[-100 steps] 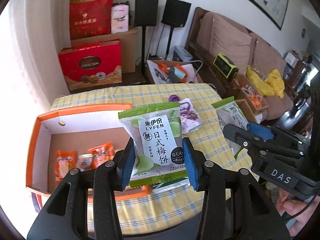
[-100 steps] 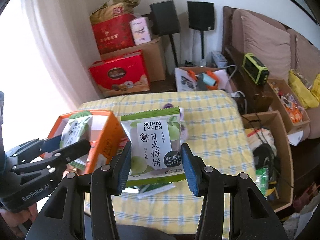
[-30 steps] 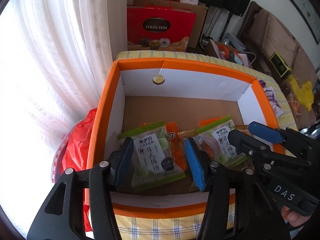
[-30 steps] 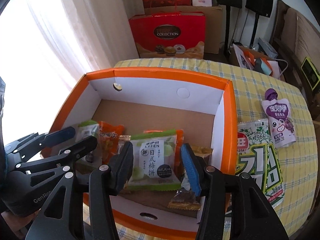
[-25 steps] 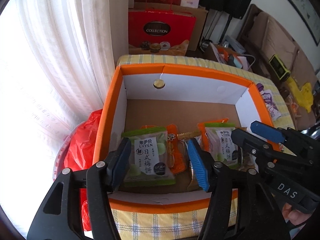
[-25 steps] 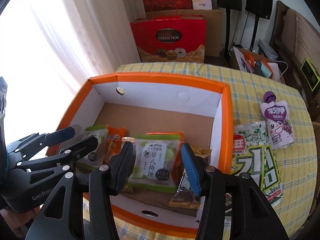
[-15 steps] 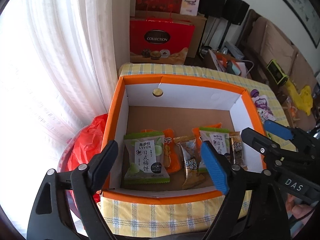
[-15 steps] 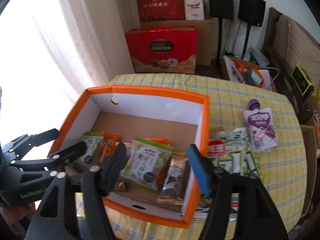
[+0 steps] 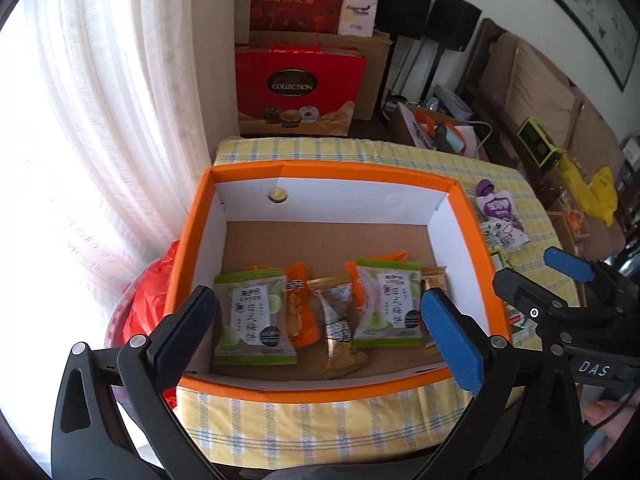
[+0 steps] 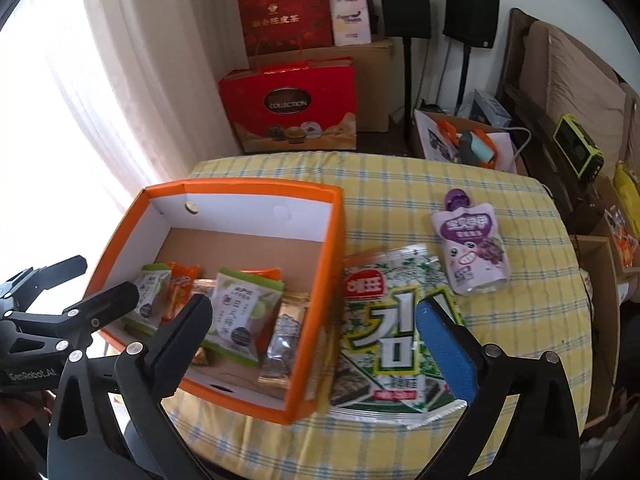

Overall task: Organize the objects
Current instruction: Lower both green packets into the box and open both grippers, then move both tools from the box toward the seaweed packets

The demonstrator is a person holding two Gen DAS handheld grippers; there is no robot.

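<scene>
Living-room scene: white curtain point(image 9: 100, 140) down the left of both frames, red gift box point(image 9: 298, 90) and two black speakers point(image 10: 404, 4) along the top, sofa at the right edge. Table with a yellow checked cloth point(image 10: 400, 176) fills the centre.

Orange box point(image 9: 468, 216), white inside walls, brown floor, sits mid-frame in the left wrist view and centre-left in the right wrist view. Along its near wall, in a row: green plum-cake packet point(image 9: 253, 318) at the left, orange packet point(image 9: 298, 304) partly under it, brown packet point(image 9: 340, 320), second green plum-cake packet point(image 9: 390, 304) lying over another orange one, another brown packet point(image 10: 282, 344) at the right wall.

Outside the box, on the cloth: seaweed pack point(image 10: 394, 336) just beside the box's right wall, lower centre of the right wrist view; purple spout pouch point(image 10: 470, 246) up and right of it, close to it but apart.

Left gripper point(image 9: 320, 320): jaws have just been opening, now spread wide, nothing between them, both packets lying free in the box. Right gripper point(image 10: 316, 328): same, jaws have just been opening, spread wide and empty, framing the box's right wall and the seaweed pack.
</scene>
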